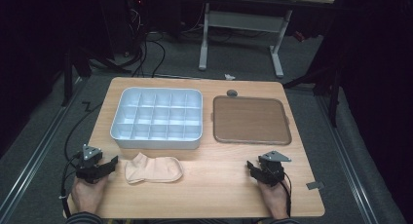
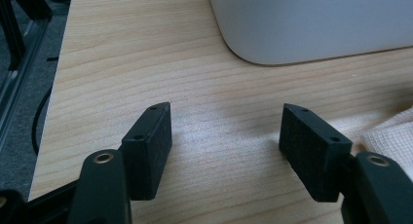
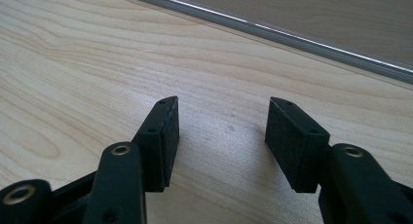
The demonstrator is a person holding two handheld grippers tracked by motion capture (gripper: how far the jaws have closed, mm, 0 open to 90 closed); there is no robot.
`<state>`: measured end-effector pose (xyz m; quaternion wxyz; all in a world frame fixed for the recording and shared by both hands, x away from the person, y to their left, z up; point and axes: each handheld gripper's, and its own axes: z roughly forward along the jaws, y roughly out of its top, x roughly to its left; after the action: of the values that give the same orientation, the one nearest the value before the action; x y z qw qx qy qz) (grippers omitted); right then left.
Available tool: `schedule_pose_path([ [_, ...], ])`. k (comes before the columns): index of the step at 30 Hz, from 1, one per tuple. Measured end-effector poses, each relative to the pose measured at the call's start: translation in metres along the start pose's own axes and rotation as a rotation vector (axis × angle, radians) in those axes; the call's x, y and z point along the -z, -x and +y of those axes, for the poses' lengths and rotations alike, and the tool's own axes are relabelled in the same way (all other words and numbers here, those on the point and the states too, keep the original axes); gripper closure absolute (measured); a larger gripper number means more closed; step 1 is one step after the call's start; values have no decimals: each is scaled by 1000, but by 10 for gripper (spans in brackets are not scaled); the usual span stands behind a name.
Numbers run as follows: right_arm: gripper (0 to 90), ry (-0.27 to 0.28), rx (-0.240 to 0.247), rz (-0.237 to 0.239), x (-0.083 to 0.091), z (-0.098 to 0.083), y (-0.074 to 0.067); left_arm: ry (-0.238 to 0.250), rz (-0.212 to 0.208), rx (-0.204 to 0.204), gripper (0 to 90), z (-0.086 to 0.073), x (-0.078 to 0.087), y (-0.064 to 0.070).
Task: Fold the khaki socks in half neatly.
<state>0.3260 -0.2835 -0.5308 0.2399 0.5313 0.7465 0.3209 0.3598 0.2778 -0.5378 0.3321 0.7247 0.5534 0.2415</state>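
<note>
Still at the start: both claws wait, the sock lies untouched

Right now you hold both claws low over the near edge of the table [image 1: 214, 185], and neither has anything in it. Your left claw [image 1: 113, 161] stands released, its two black pads well apart over bare wood; in the left gripper view the same gap shows plain table between the pads [image 2: 148, 146]. Your right claw [image 1: 251, 166] is released too, with only wood grain between its jaws in the right gripper view.

The sock [image 1: 153, 169] is the thing nearest your work. It lies flat on the table just beside your left claw, toward the middle, and in front of the near wall of the white divided box [image 1: 156, 142]. A corner of it creeps into the left gripper view beside the right-hand pad. The box sits at the far left with its compartments bare as far as the high view tells. The brown tray [image 1: 252, 121] sits to its right, apart from the box, and carries nothing.

So, as I judge it, you are at the reach step: no grasp is made yet. The next move calls for your left claw to swing toward the sock's near end, drop until the pads straddle the cloth, and clench on a fold thick enough to lift. Soft fabric slips and drags, so bite well in from the edge. Your right claw sits well apart from the sock and looks free to help.
</note>
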Motion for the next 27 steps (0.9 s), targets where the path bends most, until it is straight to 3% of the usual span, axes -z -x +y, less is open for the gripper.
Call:
schedule_pose_path([
  [15, 511, 3, 10, 13, 0, 0, 0, -3, -3, 0, 350, 0, 0, -1],
  [22, 562, 8, 16, -18, 1, 0, -3, -6, -12, -13, 339, 0, 1, -2],
  [27, 581, 15, 20, -11, 2, -1, -6, -12, -28, 0, 353, -1, 3, -4],
])
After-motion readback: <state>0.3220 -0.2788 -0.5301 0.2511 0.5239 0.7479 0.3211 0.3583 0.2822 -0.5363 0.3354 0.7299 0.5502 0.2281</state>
